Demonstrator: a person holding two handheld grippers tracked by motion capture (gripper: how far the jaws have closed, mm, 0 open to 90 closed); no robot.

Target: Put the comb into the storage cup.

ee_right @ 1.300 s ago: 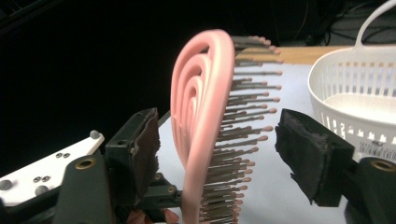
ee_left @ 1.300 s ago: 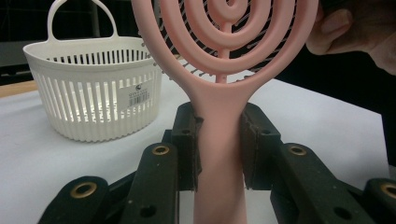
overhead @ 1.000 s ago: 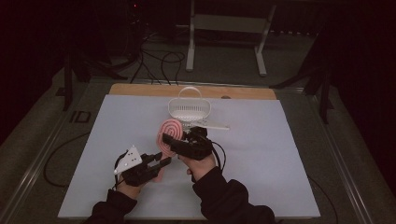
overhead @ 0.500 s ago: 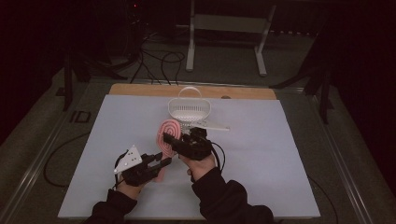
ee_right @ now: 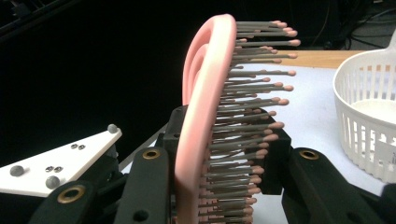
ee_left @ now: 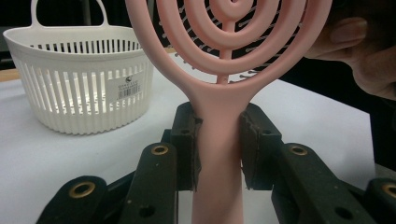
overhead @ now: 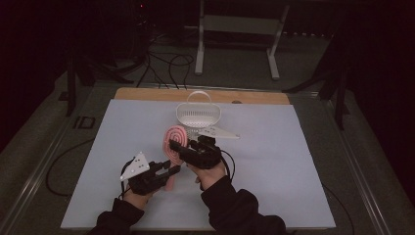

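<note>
Both forearms, in dark sleeves, come in from the near edge of the counter and angle inward, so the two hands sit close together just left of the counter's middle. The left gripper lies low, its hand curled under it, its grey three-cornered plate tipped toward the left, its jaws pointing toward the far right. In the left gripper view those jaws are clamped on the neck of a pink hairbrush, one pad pressed against each side of the handle just below the round, ringed head, which rises upright out of the top of the view. The right gripper sits slightly farther from the person, its hand beneath and behind it, its jaws pointing left toward the brush head. In the right gripper view the brush stands edge-on between the two jaws, the left jaw against the pink back and the right jaw against the tips of the grey, pink-tipped bristles, so this gripper is closed on the head. The brush is thus held by both grippers above the counter, its head toward the far side. Just beyond it stands a white slotted plastic basket with an arched handle, near the far edge. The counter is covered by a pale sheet, with a strip of bare wood showing along the far edge. Beyond lies a dim room with dark cables on the floor and the pale legs of a metal stand.
</note>
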